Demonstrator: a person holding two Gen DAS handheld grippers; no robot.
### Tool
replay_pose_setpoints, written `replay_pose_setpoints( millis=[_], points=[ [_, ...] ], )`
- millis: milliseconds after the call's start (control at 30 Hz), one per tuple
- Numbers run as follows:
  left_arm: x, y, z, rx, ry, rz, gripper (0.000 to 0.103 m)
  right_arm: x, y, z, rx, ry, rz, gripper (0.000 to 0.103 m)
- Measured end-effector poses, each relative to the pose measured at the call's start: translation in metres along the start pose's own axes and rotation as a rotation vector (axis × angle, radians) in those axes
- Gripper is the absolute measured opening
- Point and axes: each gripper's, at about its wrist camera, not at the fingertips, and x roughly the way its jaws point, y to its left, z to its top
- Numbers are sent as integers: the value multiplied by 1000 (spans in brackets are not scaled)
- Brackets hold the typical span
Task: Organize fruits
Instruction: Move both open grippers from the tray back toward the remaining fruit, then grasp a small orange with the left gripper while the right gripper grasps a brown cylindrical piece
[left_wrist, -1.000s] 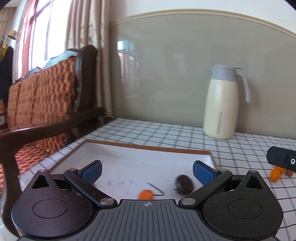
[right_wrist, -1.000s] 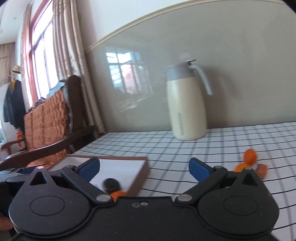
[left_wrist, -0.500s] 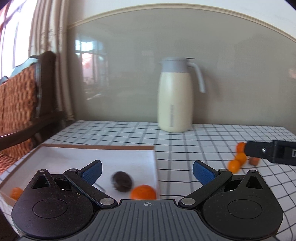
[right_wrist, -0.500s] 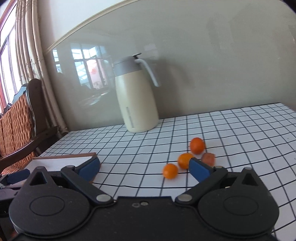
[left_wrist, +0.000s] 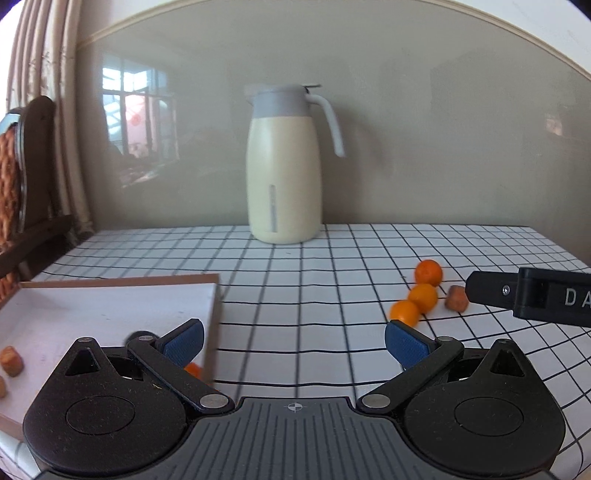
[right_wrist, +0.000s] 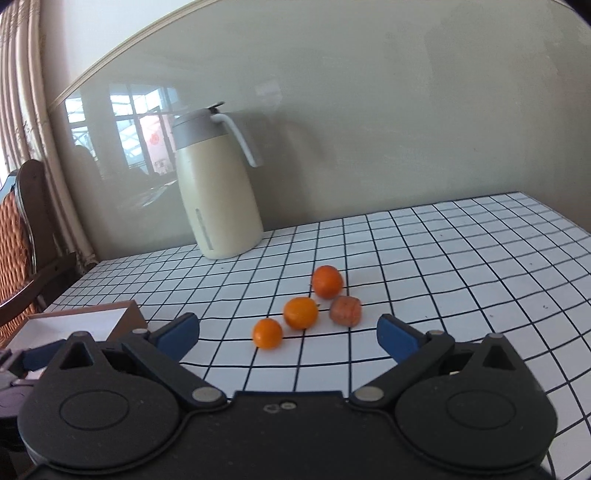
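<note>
Roughly halfway: shallow white cardboard tray w/ brown rim (left_wrist: 212, 295), lower left of left view, already holds a few fruit bits (left_wrist: 11, 361). Left on checked tablecloth (right_wrist: 443, 258): three round orange kumquats (right_wrist: 300, 312) + one reddish-brown chunk (right_wrist: 346, 310), frame center in right view. Right gripper (right_wrist: 288, 334) spread wide, empty, fruits just ahead between fingertips. Left gripper (left_wrist: 293, 338) also spread, empty, beside tray's right edge.

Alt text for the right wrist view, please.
The open right gripper faces four small fruits on a checked tablecloth: three oranges and a dull reddish piece. A cream thermos jug stands behind; a white tray sits at left.
</note>
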Motion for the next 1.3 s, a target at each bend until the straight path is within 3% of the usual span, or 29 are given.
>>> replay_pose_setpoints(
  millis=[233,600,1300],
  points=[
    [14,-19,-2,14,26,-20,103,2,-12,0,-9,0,-31,96],
    [34,-48,-2,19,58,-58,103,11,-27,-2,-10,19,-49,84],
    [66,-79,-3,39,84,-63,100,28,-46,1,11,38,-88,85]
  ],
)
